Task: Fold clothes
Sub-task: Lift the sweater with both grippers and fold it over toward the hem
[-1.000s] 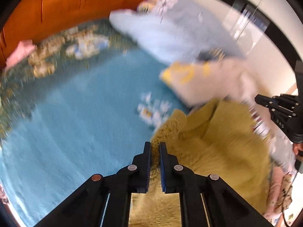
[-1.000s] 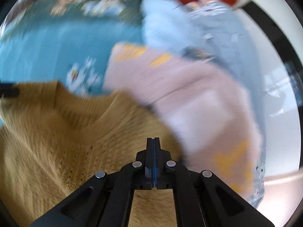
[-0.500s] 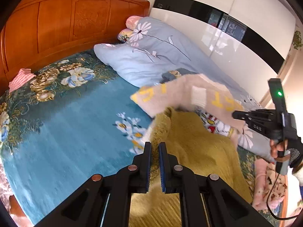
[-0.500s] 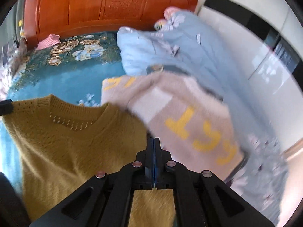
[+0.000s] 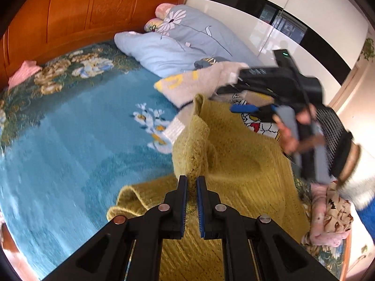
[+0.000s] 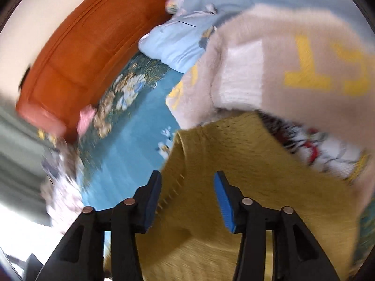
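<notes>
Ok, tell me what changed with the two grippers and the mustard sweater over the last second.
The right gripper has let go: its fingers, shut on the mustard sweater a second ago, now stand open above it. The sweater has dropped from spread out to folded over on the blue bedspread. The left gripper stays shut on the sweater's edge; the beige sweater stays behind.

That mustard sweater (image 5: 246, 164) you've got is a chunky open knit, matt and rough. At 12 o'clock sits a fuzzy beige fleece (image 6: 293, 53), with a glossy polished wood headboard (image 5: 93, 11) at 11 and a plush blue bedspread (image 5: 70, 145) at 9.
</notes>
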Demonstrator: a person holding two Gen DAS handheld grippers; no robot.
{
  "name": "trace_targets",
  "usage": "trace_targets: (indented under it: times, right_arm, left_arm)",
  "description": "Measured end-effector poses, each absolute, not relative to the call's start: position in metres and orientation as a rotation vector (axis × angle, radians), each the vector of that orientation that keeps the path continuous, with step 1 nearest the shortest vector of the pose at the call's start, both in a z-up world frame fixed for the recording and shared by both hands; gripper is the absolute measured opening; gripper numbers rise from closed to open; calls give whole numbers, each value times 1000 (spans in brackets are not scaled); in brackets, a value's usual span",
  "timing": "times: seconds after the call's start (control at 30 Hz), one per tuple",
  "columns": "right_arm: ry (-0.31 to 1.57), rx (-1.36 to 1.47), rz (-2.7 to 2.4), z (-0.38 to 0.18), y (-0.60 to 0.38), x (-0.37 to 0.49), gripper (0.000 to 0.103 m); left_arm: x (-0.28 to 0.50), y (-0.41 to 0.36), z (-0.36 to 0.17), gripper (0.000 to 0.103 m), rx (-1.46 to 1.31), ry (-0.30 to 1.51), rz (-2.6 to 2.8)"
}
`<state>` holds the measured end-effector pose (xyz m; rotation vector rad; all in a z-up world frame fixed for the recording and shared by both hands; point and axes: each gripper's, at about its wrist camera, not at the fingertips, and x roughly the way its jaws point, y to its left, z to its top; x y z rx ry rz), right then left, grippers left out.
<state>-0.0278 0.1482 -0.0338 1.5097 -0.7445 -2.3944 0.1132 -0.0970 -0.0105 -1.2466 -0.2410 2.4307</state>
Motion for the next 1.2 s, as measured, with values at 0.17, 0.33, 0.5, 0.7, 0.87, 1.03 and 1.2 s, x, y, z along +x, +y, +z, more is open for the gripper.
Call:
trace_targets:
  times: [0.17, 0.33, 0.5, 0.7, 0.87, 1.03, 1.2]
  right_arm:
    - [-842, 1599, -2382, -57, 135, -67, 55]
    - [-824, 1731, -2407, -75, 119, -102, 56]
    - [-772, 1941, -2401, -97, 104, -127, 56]
    - [-717, 2057, -2401, -108, 109, -118, 17]
    - [-716, 1995, -2420, -93, 127, -96, 14]
    - [-803, 1766, -2457, -51, 150, -62, 13]
    - [-866, 1502, -2504, 7, 179, -20, 13]
  left_arm:
    - [118, -109, -25, 9, -1278, -309, 2419]
    - [118, -118, -31, 9, -1283, -378, 2393]
    - [118, -124, -36, 9, -1293, -397, 2379]
    - [114, -139, -46, 9, -1340, -510, 2366]
    - [119, -146, -41, 9, -1334, -529, 2395]
    - [126, -147, -13, 9, -1264, -487, 2457]
    - [142, -145, 29, 9, -1127, -427, 2500]
